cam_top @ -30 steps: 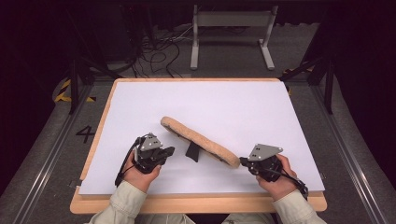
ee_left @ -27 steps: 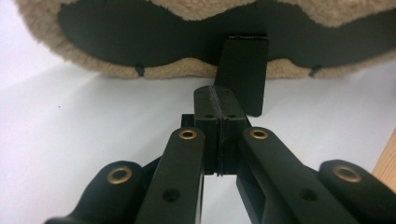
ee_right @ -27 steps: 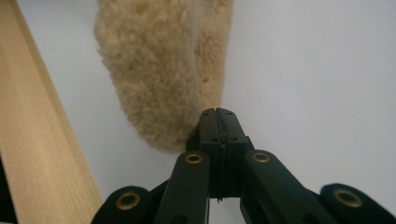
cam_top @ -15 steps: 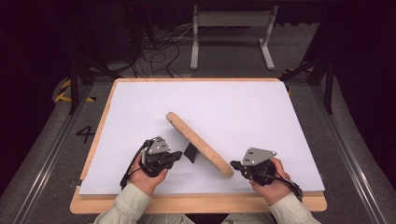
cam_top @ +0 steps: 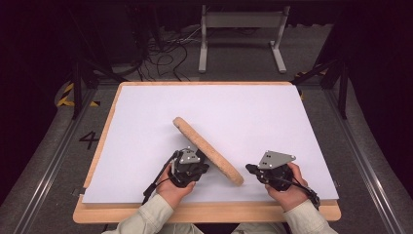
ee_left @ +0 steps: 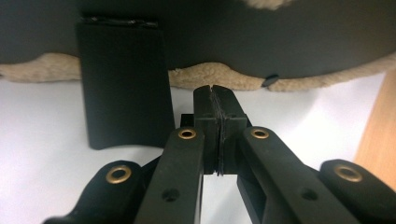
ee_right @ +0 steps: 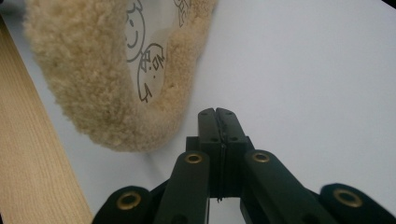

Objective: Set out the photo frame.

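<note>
A round fleece-rimmed frame (cam_top: 207, 148) stands on edge, running diagonally across the white sheet (cam_top: 146, 126). In the left gripper view its black back (ee_left: 280, 42) and black prop flap (ee_left: 123, 84) face me, with the fleece rim (ee_left: 205, 77) along the bottom. My left gripper (ee_left: 215, 91) is shut and empty, its tips close to that rim; it sits behind the frame (cam_top: 195, 168). In the right gripper view the fleece rim (ee_right: 79, 84) surrounds a cartoon picture (ee_right: 149, 60). My right gripper (ee_right: 215, 112) is shut and empty, just right of the frame's near end (cam_top: 249, 169).
The white sheet lies on a wooden board whose front edge (cam_top: 209, 212) is close to both hands. A metal stand (cam_top: 241, 29) and cables (cam_top: 165, 53) sit on the floor beyond the table. A "4" (cam_top: 90, 140) marks the floor at left.
The frame has swung round, its near end now closer to the front edge. Both grippers have moved inward and toward the front with it.
</note>
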`<move>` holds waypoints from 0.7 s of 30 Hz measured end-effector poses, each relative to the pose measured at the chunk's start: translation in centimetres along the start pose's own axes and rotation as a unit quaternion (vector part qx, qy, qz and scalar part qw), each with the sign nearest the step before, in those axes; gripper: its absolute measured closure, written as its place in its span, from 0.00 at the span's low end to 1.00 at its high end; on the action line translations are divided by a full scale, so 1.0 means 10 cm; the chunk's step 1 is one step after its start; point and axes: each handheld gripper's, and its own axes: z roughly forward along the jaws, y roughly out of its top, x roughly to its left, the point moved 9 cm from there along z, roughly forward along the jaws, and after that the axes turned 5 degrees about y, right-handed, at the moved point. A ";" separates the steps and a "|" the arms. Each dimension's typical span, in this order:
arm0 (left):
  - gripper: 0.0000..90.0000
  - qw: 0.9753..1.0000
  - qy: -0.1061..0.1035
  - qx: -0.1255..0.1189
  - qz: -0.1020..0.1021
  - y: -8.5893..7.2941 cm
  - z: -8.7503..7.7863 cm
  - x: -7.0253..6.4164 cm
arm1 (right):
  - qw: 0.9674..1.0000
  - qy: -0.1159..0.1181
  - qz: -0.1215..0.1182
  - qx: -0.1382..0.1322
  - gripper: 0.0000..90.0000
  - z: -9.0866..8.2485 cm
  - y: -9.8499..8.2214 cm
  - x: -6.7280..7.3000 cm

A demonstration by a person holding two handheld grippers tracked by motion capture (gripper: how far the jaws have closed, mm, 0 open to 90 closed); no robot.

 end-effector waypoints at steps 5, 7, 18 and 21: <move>0.99 1.000 0.023 0.007 -0.007 -0.03 0.08 0.07 | 1.000 -0.001 0.002 -0.001 1.00 -0.01 0.00 -0.01; 1.00 1.000 0.019 0.007 -0.014 -0.03 0.08 0.08 | 1.000 -0.001 0.001 -0.001 1.00 -0.01 0.00 0.00; 1.00 0.998 0.055 0.015 -0.013 -0.05 0.06 0.16 | 1.000 0.000 0.000 -0.002 1.00 -0.01 0.01 0.00; 1.00 0.998 0.062 0.015 -0.017 -0.06 0.04 0.22 | 1.000 -0.001 -0.001 -0.002 1.00 -0.01 0.01 0.00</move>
